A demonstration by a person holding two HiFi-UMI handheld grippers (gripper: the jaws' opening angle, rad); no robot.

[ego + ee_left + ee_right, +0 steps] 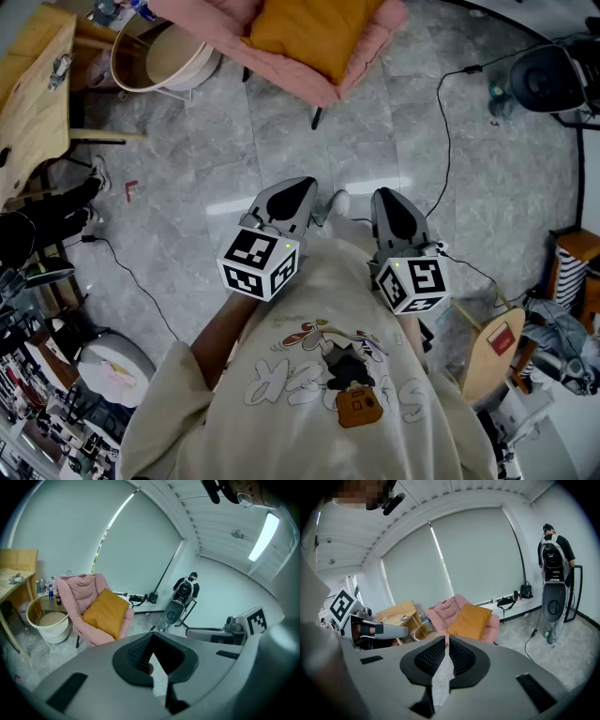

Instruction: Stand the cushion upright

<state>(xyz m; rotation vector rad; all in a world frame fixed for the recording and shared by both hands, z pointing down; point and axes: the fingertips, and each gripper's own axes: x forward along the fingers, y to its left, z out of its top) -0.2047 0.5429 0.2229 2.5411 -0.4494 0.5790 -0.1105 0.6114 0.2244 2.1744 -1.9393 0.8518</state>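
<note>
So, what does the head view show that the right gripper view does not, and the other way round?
Only the head view: the wearer's printed shirt, the right gripper seen from outside with its marker cube, and a wooden board at the right edge.

Only the right gripper view: the right gripper's jaws closed together with nothing between them, a second person standing at the right, and the window blinds.

Both: the orange cushion on the pink chair, the wooden table and the left gripper.
</note>
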